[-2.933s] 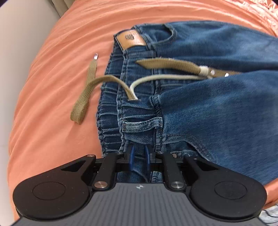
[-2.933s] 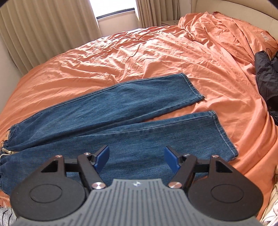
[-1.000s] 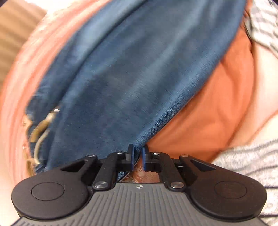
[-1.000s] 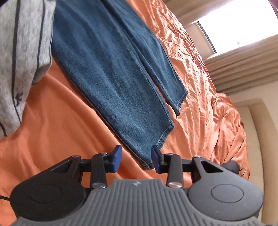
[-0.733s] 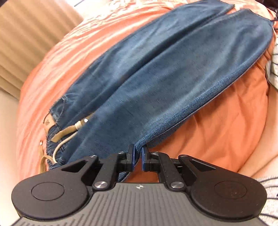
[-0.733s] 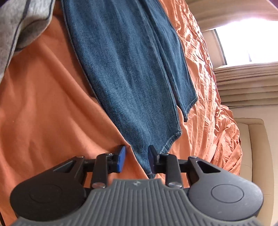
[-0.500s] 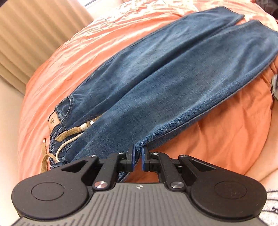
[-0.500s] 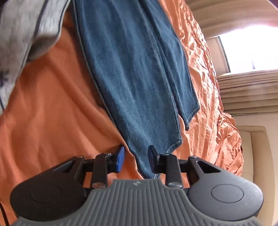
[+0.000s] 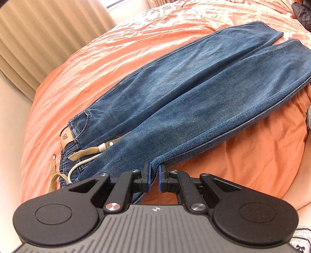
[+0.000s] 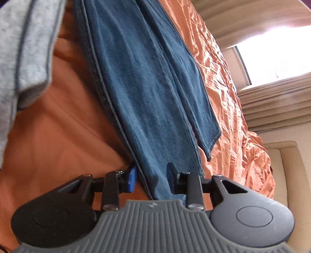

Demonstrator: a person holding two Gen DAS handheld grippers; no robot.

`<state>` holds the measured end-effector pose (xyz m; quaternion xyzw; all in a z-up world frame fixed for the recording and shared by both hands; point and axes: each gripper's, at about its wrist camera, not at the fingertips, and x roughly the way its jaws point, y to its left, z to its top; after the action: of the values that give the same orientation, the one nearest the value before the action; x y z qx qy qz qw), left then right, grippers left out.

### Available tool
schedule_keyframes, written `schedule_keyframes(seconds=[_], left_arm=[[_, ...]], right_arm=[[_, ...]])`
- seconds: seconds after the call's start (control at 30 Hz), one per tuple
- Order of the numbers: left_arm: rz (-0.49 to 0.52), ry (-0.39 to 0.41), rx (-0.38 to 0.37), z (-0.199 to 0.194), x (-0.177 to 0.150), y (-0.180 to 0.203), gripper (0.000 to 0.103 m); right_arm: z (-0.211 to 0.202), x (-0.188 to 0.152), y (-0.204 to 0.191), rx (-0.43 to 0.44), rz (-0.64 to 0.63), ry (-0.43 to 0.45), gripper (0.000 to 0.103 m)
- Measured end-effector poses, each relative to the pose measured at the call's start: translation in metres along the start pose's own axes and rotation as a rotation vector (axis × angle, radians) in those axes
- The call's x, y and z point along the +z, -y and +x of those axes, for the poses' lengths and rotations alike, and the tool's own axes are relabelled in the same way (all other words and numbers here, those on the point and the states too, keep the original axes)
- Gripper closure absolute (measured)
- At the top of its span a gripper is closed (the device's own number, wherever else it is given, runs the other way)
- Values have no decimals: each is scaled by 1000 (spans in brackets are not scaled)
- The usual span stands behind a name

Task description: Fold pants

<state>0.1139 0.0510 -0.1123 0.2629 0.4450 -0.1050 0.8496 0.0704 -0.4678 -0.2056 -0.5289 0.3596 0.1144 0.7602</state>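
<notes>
Blue jeans [image 9: 194, 93] lie flat on the orange bedsheet [image 9: 116, 50], both legs side by side, with the waistband, tan drawstring [image 9: 85, 153] and leather patch at the left. My left gripper [image 9: 153, 175] is shut on the near side seam of the jeans, close to the waist. In the right wrist view the same jeans [image 10: 147, 81] run away from the camera. My right gripper [image 10: 150, 178] is open, with the near leg's outer edge near the hem lying between its fingers.
A grey striped sleeve [image 10: 23, 48] hangs at the left of the right wrist view. Beige curtains [image 9: 38, 39] and a window [image 10: 276, 50] stand behind the bed. A cream headboard [image 10: 285, 165] is at the right. A dark garment [image 9: 303, 11] lies at the far corner.
The left gripper stays shut on the jeans' side seam while its view swings up to show the whole pants. The right gripper has narrowed and come down around the near leg's edge.
</notes>
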Motion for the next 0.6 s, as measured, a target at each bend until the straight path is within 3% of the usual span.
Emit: schedule_keyframes(seconds=[0.07,0.1,0.2,0.37,0.6], left_arm=[[-6,4,2,0,1,-2,96],[-8,7,4,-1,1,-2,96],[-14,18,15,-3,3,-6,96],[-7,40,36,-15,12,-16,96],[45,94,120,-44,56,-44,97]], right_arm=[[5,-7,11,-23,46,-32,82],[5,-8,16,-15,77,-30,93],[-6,-9,27,-15,126,15,103],[-26,1,61,-87,207,78,103],[-41,35,135,-148,329,105,103]])
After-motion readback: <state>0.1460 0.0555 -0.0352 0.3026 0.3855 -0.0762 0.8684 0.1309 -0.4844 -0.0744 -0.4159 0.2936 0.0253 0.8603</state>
